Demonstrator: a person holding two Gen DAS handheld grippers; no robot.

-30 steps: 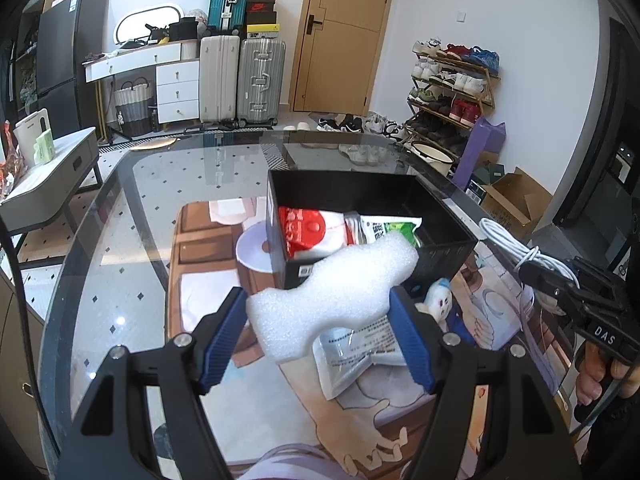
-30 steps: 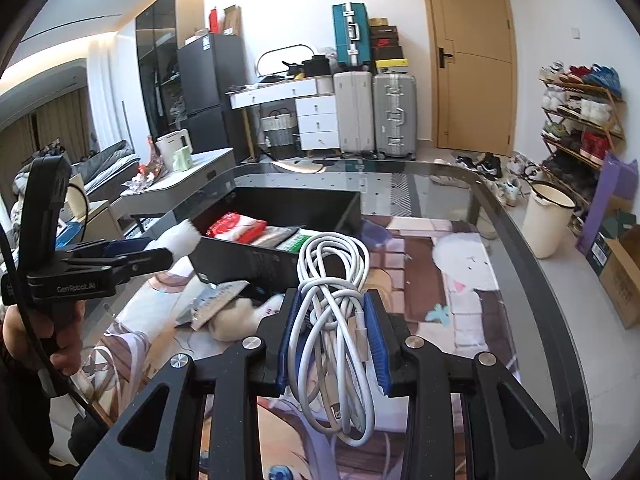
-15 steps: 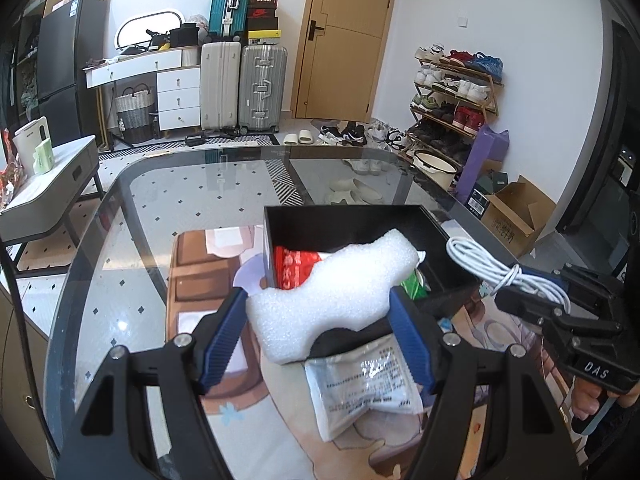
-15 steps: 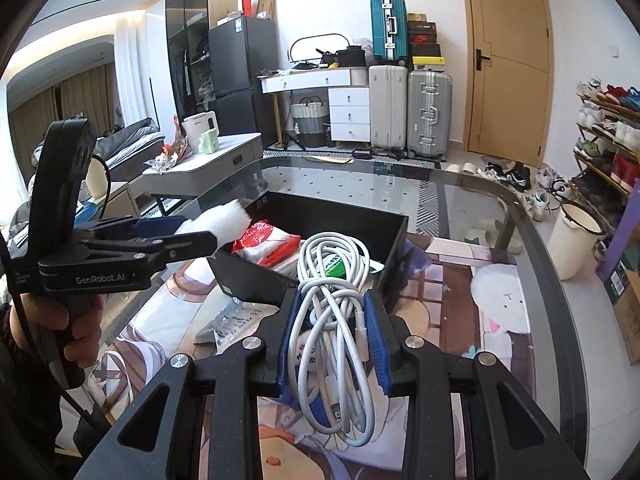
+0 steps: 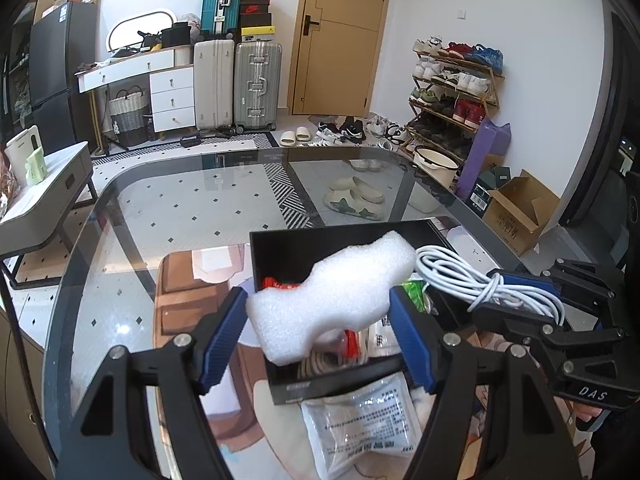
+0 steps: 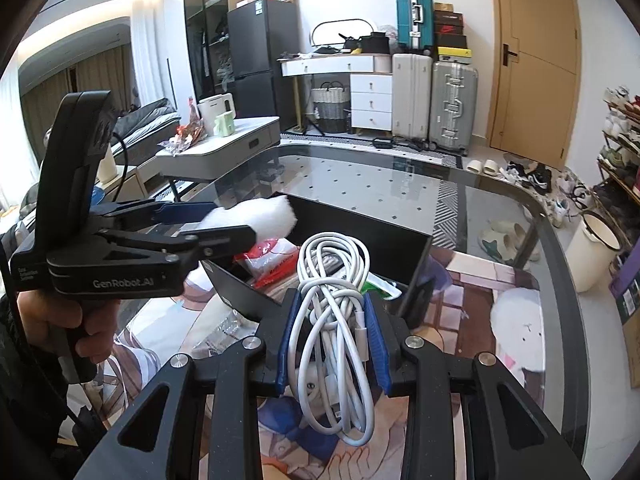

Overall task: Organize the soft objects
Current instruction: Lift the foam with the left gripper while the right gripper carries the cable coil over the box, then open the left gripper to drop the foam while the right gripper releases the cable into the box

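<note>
Both loads have risen over the bin (image 5: 332, 240): left gripper (image 5: 320, 320) clamps foam (image 5: 332, 292), right gripper (image 6: 332, 336) clamps cable (image 6: 332, 280), ready to drop.

Two big suitcases (image 5: 236, 84) stand at the top middle. A shoe rack (image 5: 452, 88) stands at the right.

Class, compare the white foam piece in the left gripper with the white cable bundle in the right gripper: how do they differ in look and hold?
The foam piece is one solid, grainy block; the cable bundle is a smooth cord looped into coils. The left gripper spans the foam with its fingers wide apart; the right gripper pinches the cable narrowly. Both are white, held over the black box.
</note>
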